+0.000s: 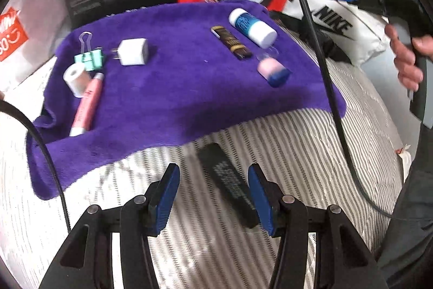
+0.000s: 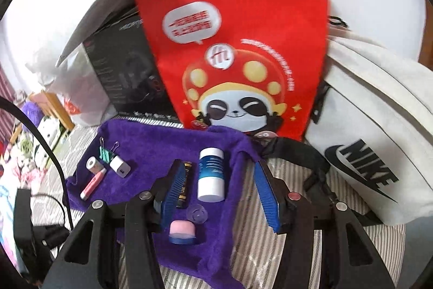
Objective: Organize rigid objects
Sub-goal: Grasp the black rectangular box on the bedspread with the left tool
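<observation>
Between towel (image 1: 167, 88) edge and left tool (image 1: 213, 194), striped bedding (image 1: 297, 142)

The red panda bag (image 2: 238, 45) stands upright behind the purple towel's (image 2: 151, 148) far edge. Left of the bag leans a black printed box (image 2: 121, 72), touching it, and left of that box sits a white plastic bag (image 2: 73, 88) with an orange logo. Right of the red bag lies a white Nike bag (image 2: 373, 142), its black strap (image 2: 297, 151) trailing near the red bag's lower corner. All rest on striped bedding (image 1: 284, 142).
</observation>
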